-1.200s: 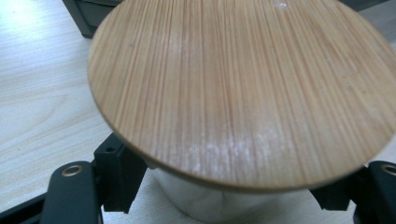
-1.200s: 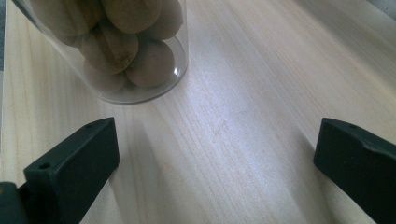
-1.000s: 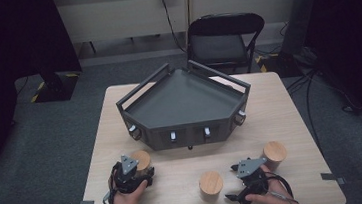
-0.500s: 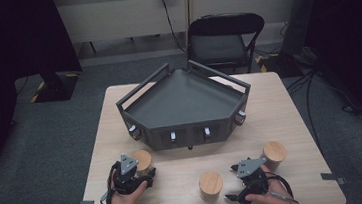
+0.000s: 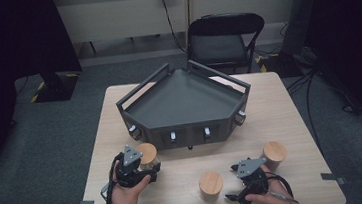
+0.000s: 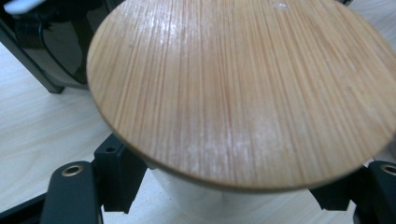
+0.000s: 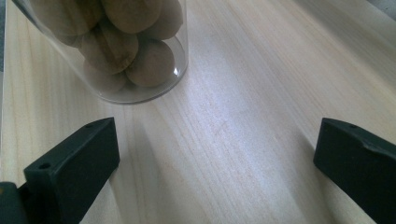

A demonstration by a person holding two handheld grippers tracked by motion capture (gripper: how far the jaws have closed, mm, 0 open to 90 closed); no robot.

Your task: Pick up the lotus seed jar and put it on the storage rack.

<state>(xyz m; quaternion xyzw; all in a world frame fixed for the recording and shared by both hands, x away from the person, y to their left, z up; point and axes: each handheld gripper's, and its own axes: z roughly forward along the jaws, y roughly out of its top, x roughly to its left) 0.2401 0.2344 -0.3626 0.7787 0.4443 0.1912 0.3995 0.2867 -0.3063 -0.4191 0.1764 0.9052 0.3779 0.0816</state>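
No text, label, brand, number or sign can be read anywhere, neither on the jars and their wooden lids nor on the dark tray.

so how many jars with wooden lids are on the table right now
3. One jar sits at the left in front of the tray, gripped in the left claw. The second stands centre front, and the third at the right, beyond the right claw.
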